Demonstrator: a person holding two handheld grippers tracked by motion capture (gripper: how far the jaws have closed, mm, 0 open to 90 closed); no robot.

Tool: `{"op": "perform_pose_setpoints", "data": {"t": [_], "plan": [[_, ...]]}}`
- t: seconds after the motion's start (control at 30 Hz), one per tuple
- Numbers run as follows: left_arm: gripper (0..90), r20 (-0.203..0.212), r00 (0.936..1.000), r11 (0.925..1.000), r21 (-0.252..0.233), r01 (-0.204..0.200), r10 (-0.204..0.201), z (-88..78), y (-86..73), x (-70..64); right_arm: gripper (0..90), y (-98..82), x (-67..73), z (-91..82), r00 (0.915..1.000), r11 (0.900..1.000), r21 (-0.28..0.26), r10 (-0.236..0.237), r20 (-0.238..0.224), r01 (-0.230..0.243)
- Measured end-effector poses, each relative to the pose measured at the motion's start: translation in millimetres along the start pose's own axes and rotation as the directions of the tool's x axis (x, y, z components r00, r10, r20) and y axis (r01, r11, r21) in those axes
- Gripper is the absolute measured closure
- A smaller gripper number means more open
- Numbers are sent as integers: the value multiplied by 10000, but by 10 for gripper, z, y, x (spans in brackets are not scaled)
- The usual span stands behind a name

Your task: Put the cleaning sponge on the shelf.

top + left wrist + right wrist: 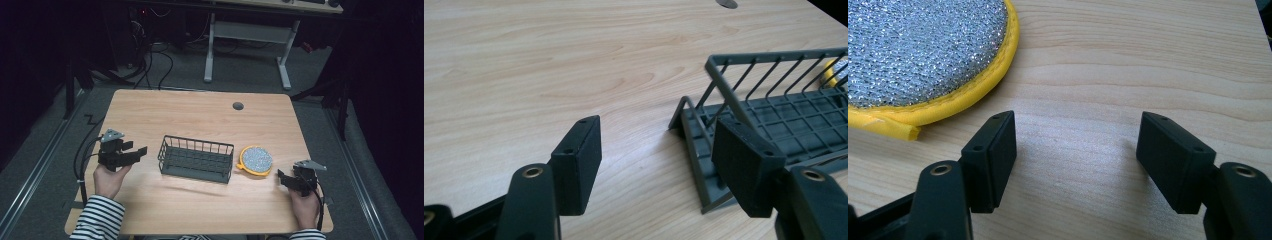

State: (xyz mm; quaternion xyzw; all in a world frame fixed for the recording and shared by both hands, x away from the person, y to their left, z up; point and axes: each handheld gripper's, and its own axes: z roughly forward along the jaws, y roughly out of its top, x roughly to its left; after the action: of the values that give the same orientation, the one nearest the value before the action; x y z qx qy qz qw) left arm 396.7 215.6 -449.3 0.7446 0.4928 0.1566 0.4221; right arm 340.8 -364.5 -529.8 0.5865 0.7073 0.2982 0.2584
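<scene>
So over on the far left I've got my left gripper [136, 150] held just above the wooden table [200, 112], jaws spread wide apart with nothing between them, pointing toward the middle of the table. Just beyond my fingertips sits the dark wire basket [196, 158], and from the left gripper view my right-hand pad [744, 162] overlaps the basket's near corner [704, 150] while the other pad [576, 162] hangs over bare wood [549, 75]; can't tell if that pad actually touches the wire or is just in front of it. Through the basket's bars I can catch a bit of yellow on the far side. That's the round scrubbing pad [256, 160], sparkly silver top with a yellow rim, lying flat right beside the basket's right end. Further right again is my right gripper [281, 177], also open wide and holding nothing, pointing at the scrubber. In the right gripper view the scrubber [923, 55] is just ahead of my left-hand pad [990, 160], close but not touching, and only plain wood lies between my pads.
</scene>
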Motion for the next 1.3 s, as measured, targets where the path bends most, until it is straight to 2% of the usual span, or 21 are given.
{"op": "perform_pose_setpoints", "data": {"t": [0.23,0.53,0.8,0.97,1.1,1.3], "plan": [[378,-150,9990,9991,89,425,-423,8,-212,89,324,0,0,0,10000,10000,0,-5,2,5],[391,-399,9965,9962,424,756,-739,82,-439,173,325,0,1,0,10000,10000,1,8,4,-8],[393,-648,9952,9945,706,775,-730,164,-572,216,324,1,1,1,10000,10000,1,12,7,-12],[388,-1044,9933,9950,811,589,-503,234,-640,230,324,1,0,1,10000,10000,-1,14,6,-14],[382,-1367,9896,9955,776,552,-442,271,-674,247,325,1,1,0,10000,10000,2,29,6,-29],[380,-1913,9814,9953,914,327,-147,307,-719,263,325,1,-1,1,10000,10000,-7,-13,7,13]]}}
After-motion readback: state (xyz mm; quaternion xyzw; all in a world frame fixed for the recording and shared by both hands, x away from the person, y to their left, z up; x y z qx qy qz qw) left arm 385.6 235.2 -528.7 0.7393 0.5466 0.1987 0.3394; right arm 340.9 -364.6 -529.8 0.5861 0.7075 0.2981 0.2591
